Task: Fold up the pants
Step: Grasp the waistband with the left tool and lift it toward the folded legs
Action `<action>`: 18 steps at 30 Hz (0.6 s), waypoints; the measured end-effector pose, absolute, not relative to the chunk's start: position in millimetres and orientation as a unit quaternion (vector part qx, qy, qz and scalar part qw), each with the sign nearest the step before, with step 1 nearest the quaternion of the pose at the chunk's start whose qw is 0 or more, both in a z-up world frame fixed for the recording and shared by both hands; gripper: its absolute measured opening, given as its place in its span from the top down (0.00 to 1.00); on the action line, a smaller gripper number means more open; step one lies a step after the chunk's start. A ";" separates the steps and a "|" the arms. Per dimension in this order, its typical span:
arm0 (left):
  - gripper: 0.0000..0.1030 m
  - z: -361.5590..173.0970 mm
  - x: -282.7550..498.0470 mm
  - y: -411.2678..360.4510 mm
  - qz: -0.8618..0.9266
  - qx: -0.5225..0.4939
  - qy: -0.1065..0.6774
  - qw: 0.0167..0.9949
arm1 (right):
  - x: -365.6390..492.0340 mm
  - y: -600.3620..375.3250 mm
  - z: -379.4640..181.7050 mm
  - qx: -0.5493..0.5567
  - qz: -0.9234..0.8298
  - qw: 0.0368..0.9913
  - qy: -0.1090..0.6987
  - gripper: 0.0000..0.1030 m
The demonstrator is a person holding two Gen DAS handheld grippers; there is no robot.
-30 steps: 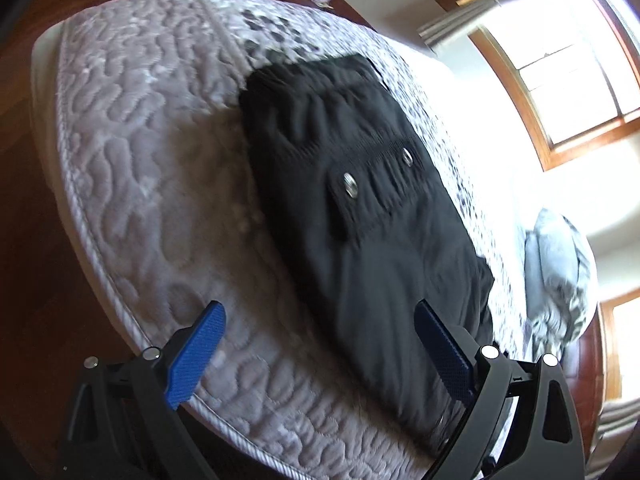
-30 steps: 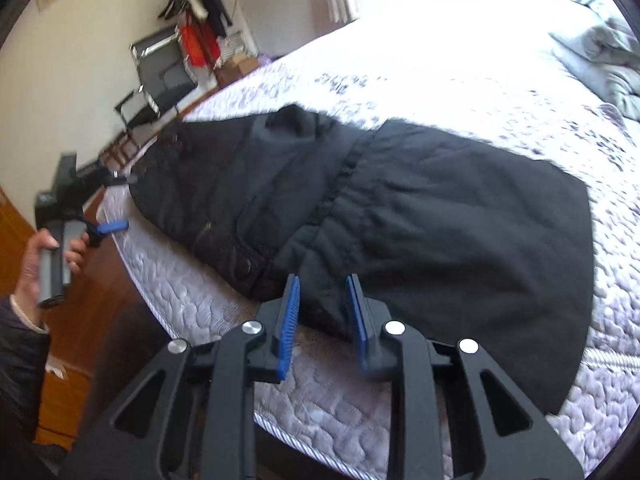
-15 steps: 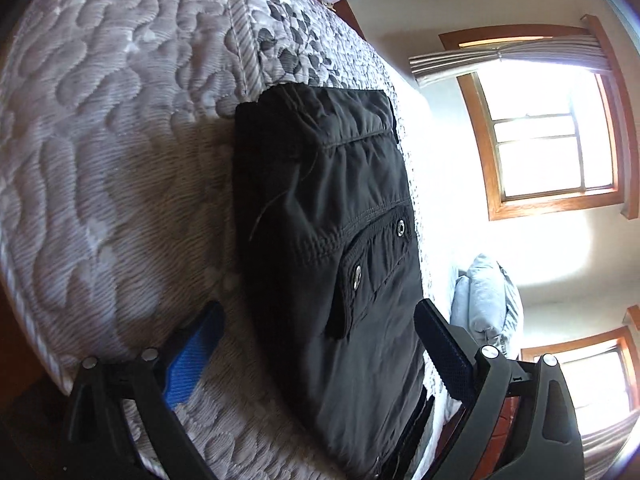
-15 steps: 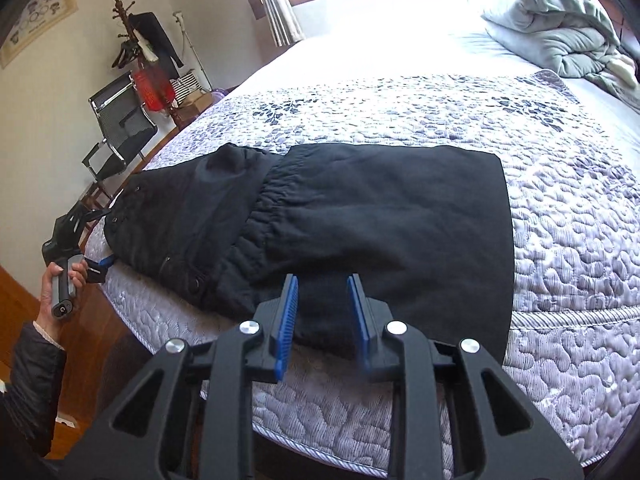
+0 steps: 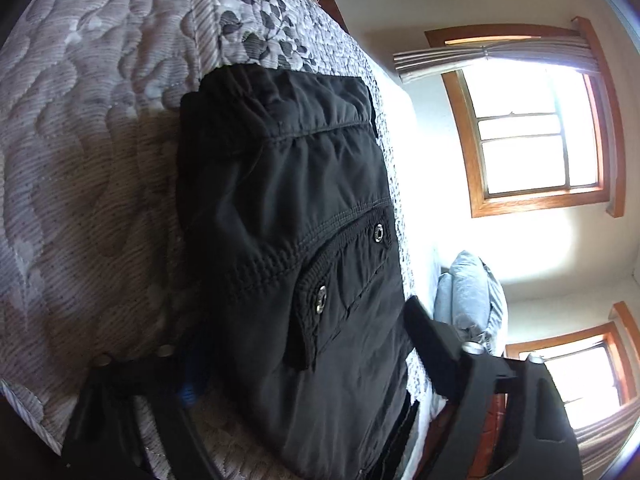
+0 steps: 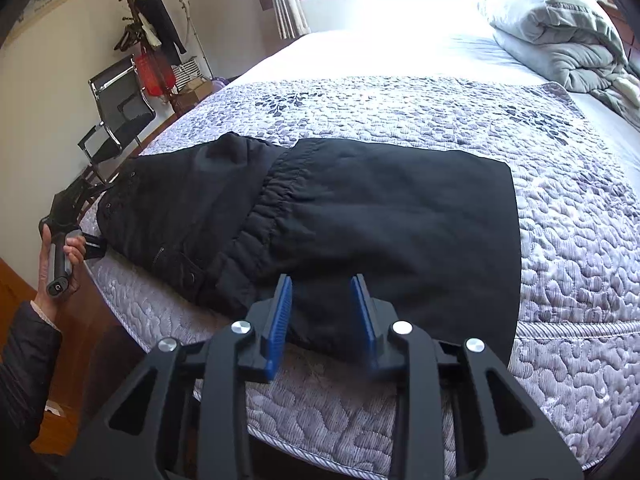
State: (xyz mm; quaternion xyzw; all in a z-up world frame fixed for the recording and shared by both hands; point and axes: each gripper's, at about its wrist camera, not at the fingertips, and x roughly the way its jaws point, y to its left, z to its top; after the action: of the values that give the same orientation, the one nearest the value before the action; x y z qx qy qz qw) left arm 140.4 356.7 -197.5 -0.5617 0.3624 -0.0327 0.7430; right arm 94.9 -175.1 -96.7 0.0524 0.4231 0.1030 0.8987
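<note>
Black pants (image 6: 360, 216) lie folded on the quilted bed (image 6: 560, 240), the elastic waistband (image 6: 264, 208) crossing their middle. My right gripper (image 6: 322, 312) hovers over the pants' near edge. Its jaws are opening, and the fabric seen between the blue pads (image 6: 280, 312) is not pinched. My left gripper (image 5: 304, 360) straddles the pants' (image 5: 288, 208) end by the snap pocket (image 5: 344, 280). Its jaws are closing around that end, with one finger (image 5: 432, 340) on the far side and the other half hidden at the near side. A person's hand (image 6: 60, 252) holds it at the bed's left edge.
A rolled grey duvet (image 6: 560, 32) lies at the bed's far right. A black chair (image 6: 116, 120) and a coat rack (image 6: 148, 28) stand beyond the bed's left side. Windows (image 5: 532, 128) are in the far wall. Wooden floor (image 6: 16, 292) runs along the bed's near-left edge.
The left gripper came down and closer over the pants' end, and its jaws narrowed from wide open. The right gripper's jaws widened a little above the near edge.
</note>
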 end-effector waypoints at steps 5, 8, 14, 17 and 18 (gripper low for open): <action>0.80 -216.1 139.6 360.1 -0.049 -0.599 0.356 0.716 | 98.0 -172.6 -101.6 0.050 0.101 0.896 0.430 0.68; 0.85 -207.3 138.0 354.8 -0.049 -0.590 0.342 0.730 | 98.9 -171.0 -103.4 0.046 0.099 0.895 0.434 0.68; 0.86 -149.7 149.3 324.3 -0.078 -0.495 0.315 0.806 | 100.4 -175.2 -104.7 0.051 0.095 0.895 0.434 0.68; 0.86 -119.9 156.4 303.5 -0.105 -0.458 0.299 0.831 | 99.6 -179.0 -103.3 0.055 0.092 0.896 0.431 0.68; 0.86 -111.5 158.0 296.0 -0.113 -0.447 0.294 0.837 | 99.4 -180.9 -103.2 0.057 0.091 0.897 0.429 0.68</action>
State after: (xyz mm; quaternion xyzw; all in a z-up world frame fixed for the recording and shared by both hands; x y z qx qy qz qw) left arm 158.0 296.0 -111.5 -0.4468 0.2944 -0.1135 0.8371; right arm 99.4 -180.9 -103.2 0.0571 0.4295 0.0906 0.8967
